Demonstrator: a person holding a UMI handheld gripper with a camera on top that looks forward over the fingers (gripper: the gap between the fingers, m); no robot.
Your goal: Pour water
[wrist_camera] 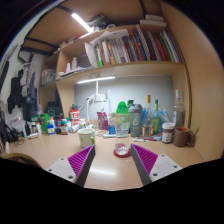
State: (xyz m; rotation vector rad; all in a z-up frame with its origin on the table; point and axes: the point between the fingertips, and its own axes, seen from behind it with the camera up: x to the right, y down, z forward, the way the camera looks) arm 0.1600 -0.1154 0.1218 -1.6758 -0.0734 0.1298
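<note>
A small clear glass (122,148) stands on a red coaster (122,153) on the wooden desk (105,172), just ahead of my fingertips and a little toward the right finger. My gripper (113,156) is open, with purple pads (82,161) spread wide and nothing between them. Several bottles stand along the back of the desk, among them a clear bottle with a green top (121,117) and a tall clear bottle (179,110). I cannot tell which one holds water.
A pale cup (87,137) stands ahead to the left. Jars, cans and small containers crowd the back of the desk under a lit shelf of books (130,48). A desk lamp (96,100) stands behind. Dark items hang on the left wall.
</note>
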